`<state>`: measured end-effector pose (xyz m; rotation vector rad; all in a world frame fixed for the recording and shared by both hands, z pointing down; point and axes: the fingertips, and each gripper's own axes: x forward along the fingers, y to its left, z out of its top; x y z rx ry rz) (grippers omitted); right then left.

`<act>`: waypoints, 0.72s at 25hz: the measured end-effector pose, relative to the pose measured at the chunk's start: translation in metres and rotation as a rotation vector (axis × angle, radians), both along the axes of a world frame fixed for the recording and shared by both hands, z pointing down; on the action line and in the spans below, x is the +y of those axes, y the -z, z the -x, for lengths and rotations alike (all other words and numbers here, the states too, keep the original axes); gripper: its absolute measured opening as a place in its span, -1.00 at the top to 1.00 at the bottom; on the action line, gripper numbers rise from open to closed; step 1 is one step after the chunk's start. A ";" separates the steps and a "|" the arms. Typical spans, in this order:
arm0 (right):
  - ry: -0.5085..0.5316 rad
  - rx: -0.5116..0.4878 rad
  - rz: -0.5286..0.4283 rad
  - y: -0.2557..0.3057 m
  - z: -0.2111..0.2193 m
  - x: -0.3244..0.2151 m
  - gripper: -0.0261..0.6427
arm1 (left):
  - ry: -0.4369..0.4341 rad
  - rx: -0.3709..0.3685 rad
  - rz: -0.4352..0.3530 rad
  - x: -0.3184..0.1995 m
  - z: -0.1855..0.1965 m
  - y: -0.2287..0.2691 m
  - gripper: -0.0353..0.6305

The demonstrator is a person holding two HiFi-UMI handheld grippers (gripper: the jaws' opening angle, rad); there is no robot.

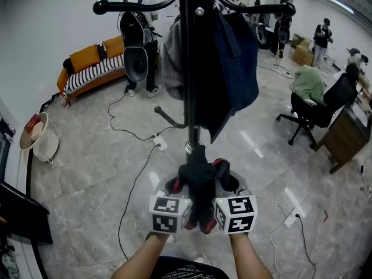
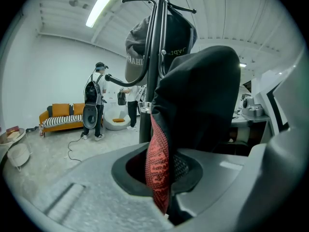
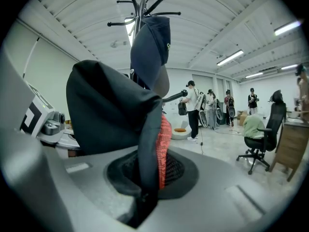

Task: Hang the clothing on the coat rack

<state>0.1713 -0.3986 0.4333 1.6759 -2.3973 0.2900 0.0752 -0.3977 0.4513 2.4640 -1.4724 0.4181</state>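
**Item:** black fabric garment with red mesh trim (image 1: pixel 200 182), one piece, bunched. It is hanging low in front of the tall black metal coat rack (image 1: pixel 195 68), right by the pole's foot and well below the top hooks.

**Tools:** left gripper (image 1: pixel 179 201) and right gripper (image 1: pixel 224 201) are working side by side just in front of the rack's pole. Each one's jaws are pinching a fold of the garment, with the red mesh running down between them.

**Also on the rack:** a grey cloth garment (image 1: pixel 172 57) is hanging left of the pole and a navy cloth garment (image 1: pixel 238 63) right of it.

**Handling, as judged:** the lift toward a hook is only beginning. The bare curved hook arm (image 1: pixel 125 6) at the rack's upper left is looking free. Drawing the grippers apart should open the fabric. Raising it above that hook's tip and lowering it over, clear of the hung pieces, should seat it.
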 end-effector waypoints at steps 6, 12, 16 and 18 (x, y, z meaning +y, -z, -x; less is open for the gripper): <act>0.005 -0.004 0.007 -0.006 0.002 0.000 0.85 | -0.007 -0.011 0.011 0.001 -0.001 -0.007 0.82; 0.010 -0.007 0.019 -0.014 0.004 0.004 0.84 | -0.007 -0.016 0.027 0.006 0.001 -0.015 0.82; 0.015 -0.004 0.026 -0.017 0.006 0.006 0.84 | -0.012 -0.016 0.026 0.009 0.000 -0.016 0.82; 0.020 -0.005 0.030 -0.019 0.007 0.008 0.84 | -0.016 -0.017 0.028 0.011 0.000 -0.017 0.82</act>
